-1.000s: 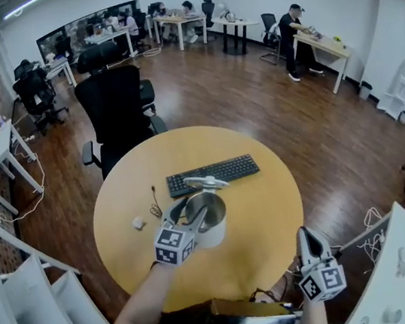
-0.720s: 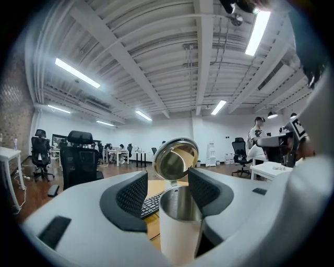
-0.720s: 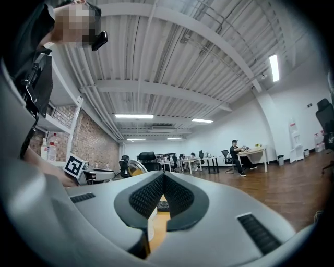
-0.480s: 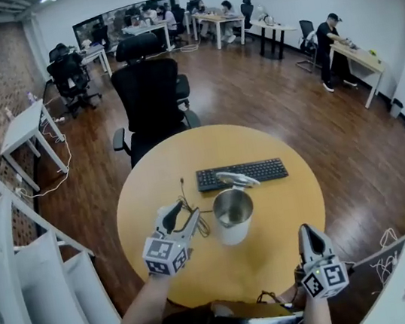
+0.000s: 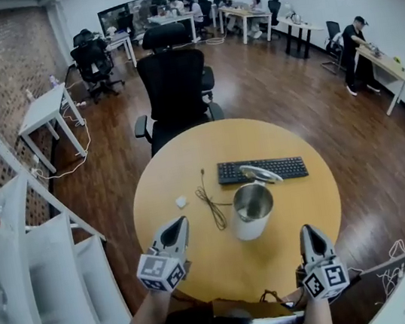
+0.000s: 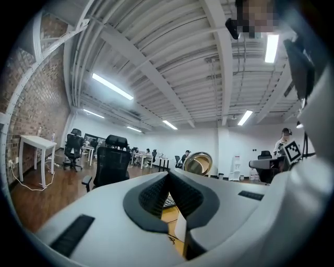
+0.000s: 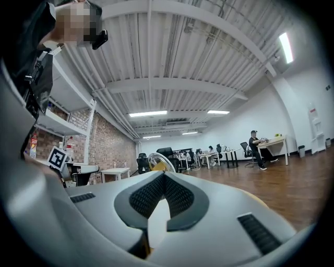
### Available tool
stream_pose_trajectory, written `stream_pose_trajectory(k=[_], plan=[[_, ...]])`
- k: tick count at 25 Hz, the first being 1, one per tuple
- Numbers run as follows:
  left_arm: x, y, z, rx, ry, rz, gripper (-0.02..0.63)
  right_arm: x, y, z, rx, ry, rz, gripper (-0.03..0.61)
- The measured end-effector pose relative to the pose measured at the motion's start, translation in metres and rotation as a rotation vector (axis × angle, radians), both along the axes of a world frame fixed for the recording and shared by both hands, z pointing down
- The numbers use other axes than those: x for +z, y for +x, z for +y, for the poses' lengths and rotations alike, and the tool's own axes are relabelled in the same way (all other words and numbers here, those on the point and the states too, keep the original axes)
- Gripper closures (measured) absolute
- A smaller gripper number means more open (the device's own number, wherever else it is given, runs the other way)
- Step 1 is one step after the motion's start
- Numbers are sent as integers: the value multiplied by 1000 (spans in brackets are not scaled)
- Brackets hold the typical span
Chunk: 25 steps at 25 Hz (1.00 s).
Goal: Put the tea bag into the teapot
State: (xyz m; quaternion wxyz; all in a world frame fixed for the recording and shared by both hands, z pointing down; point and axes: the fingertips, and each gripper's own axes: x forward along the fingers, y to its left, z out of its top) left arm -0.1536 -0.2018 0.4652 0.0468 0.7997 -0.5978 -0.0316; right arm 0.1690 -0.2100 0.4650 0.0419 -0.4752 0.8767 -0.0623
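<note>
Head view is showing the left tongs [image 5: 177, 230] hanging over the near left edge of the tabletop [image 5: 188, 167], well apart from the teapot [image 5: 252, 212]. A second ago they were standing spread right at its rim, and since then they have been pulling back. Left gripper view is showing their pads [image 6: 155, 194] pressed together with nothing between them. I am reading that as a release made over the open pot, so the tea bag is probably lying inside, though no view is looking far enough in to confirm it. The teapot is standing upright just in front of the keyboard [image 5: 264, 168], its lid [image 5: 260, 175] tipped up. A small white scrap [image 5: 181, 201] is lying left of the cable [image 5: 211, 208], unmoved; I cannot tell what it is. The right tongs [image 5: 306, 232] are staying closed and empty at the near edge.
</note>
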Motion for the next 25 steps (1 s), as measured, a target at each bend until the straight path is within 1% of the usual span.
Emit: stream_pose_trajectory(k=[5,12,15,20,25], plan=[[4,-4,8,-16,-4,10,614,8,-1,0,-14,-4,-1,578],[3,-10,16,-23,10,-10,614,8,0,7,1,11,10,578],[5,-14,21,-36,-1,3,614,18,3,11,2,4,4,578],[10,-17,26,-51,-14,30,614,19,2,12,1,-2,-2,578],[17,-13,25,-28,-24,35,614,8,-1,13,6,16,14,578]])
